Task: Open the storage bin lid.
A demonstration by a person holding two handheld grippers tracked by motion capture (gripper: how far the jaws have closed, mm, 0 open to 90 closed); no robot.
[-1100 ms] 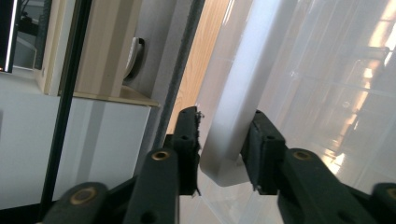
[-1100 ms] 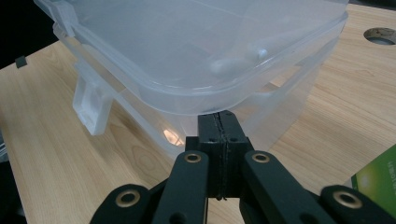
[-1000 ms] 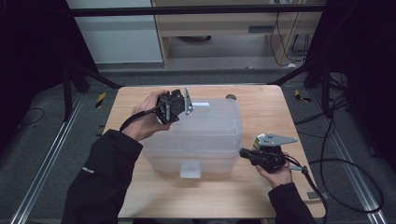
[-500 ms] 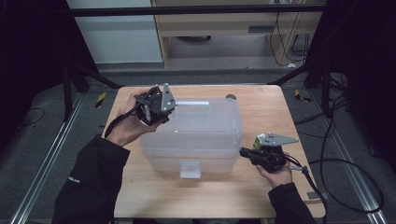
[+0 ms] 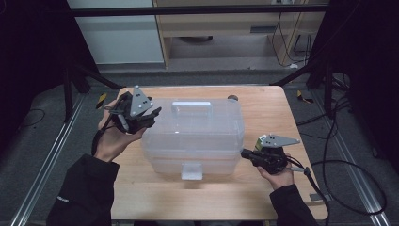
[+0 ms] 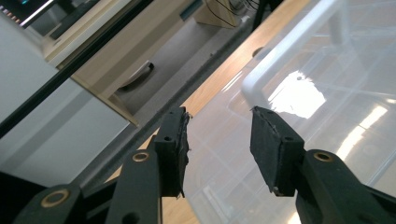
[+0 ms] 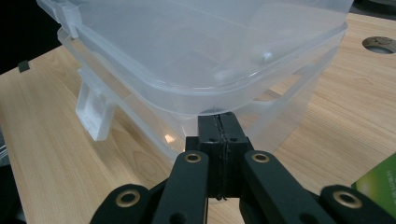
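Here the clear plastic box (image 5: pixel 195 136) sits in the middle of the desk (image 5: pixel 282 108), lid on, its latch toward the near edge. The left tongs (image 5: pixel 151 115) hover at the box's far left corner, jaws apart and just closing a little, nothing between them. The right tongs (image 5: pixel 245 153) are pressed together, their tips touching the box's right side under the lid's rim.

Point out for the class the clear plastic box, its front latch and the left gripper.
clear plastic box (image 5: pixel 197 134), high view, on its lid top.
front latch (image 5: pixel 192 171), high view, on the tab at the near side.
left gripper (image 6: pixel 219 140), left gripper view, midway between its fingertips.
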